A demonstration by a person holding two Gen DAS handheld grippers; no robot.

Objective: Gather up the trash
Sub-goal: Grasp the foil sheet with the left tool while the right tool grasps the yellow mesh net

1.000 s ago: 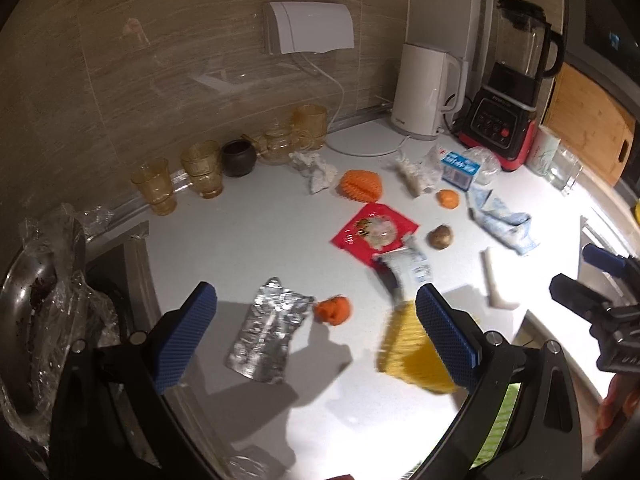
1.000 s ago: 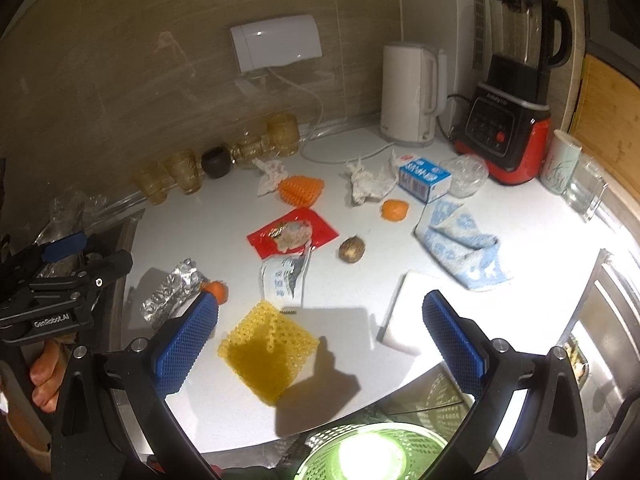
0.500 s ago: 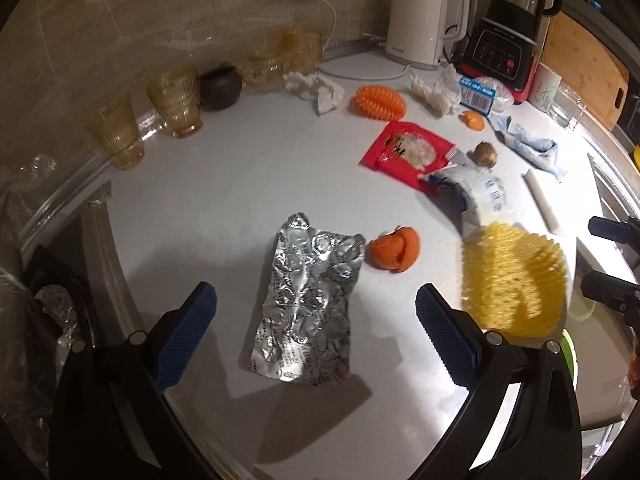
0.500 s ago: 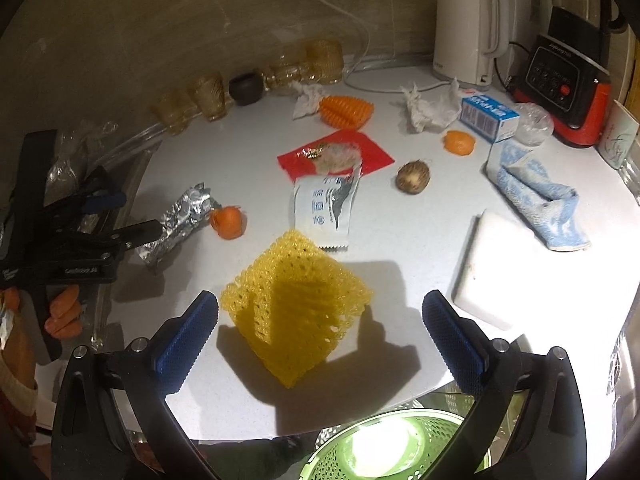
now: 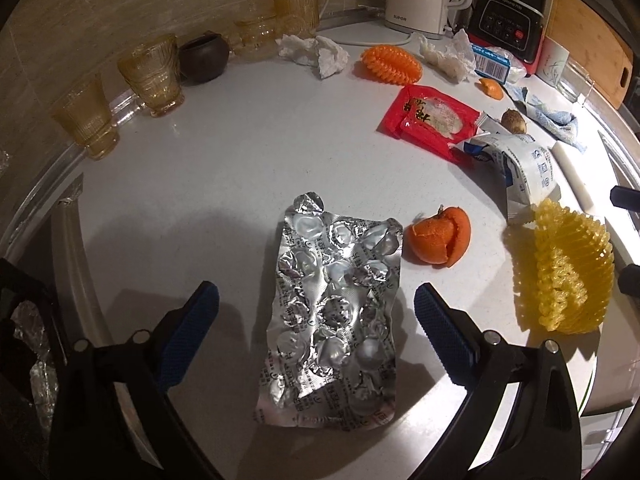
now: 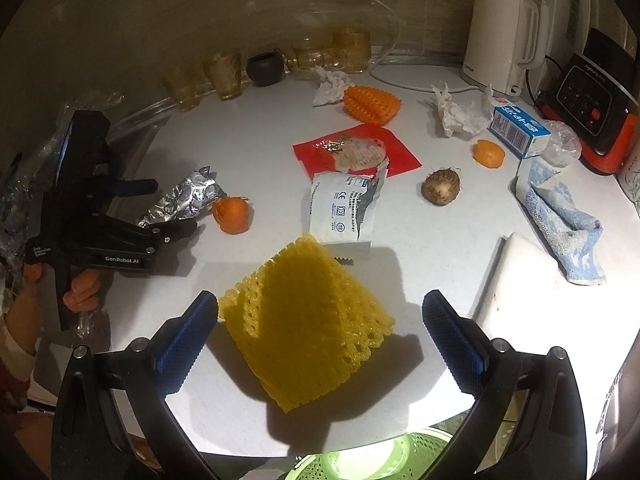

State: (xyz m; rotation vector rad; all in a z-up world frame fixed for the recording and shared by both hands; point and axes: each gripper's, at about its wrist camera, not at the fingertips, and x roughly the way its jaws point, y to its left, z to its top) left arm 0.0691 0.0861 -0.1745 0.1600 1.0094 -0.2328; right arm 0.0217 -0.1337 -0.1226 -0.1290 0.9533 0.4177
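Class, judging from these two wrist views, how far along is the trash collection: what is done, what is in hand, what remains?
Done: nothing visibly. In hand: nothing yet; the left gripper is open around the foil pack, the right gripper open around the yellow net. Left: orange peel, red wrapper, white pouch, tissues. A green basket shows below the counter edge.

A white worktop [image 5: 224, 152] runs along a beige tiled wall; amber glasses [image 5: 154, 76] stand in a row at its back edge, with a small dark pot [image 5: 205, 57] between them; a white kettle [image 6: 505, 36] stands upright near the right, its cable curling over the surface; just beside it sits a black and red blender base [image 6: 592, 100]; a blue patterned cloth [image 6: 560, 212] lies crumpled near a white board [image 6: 520, 280].
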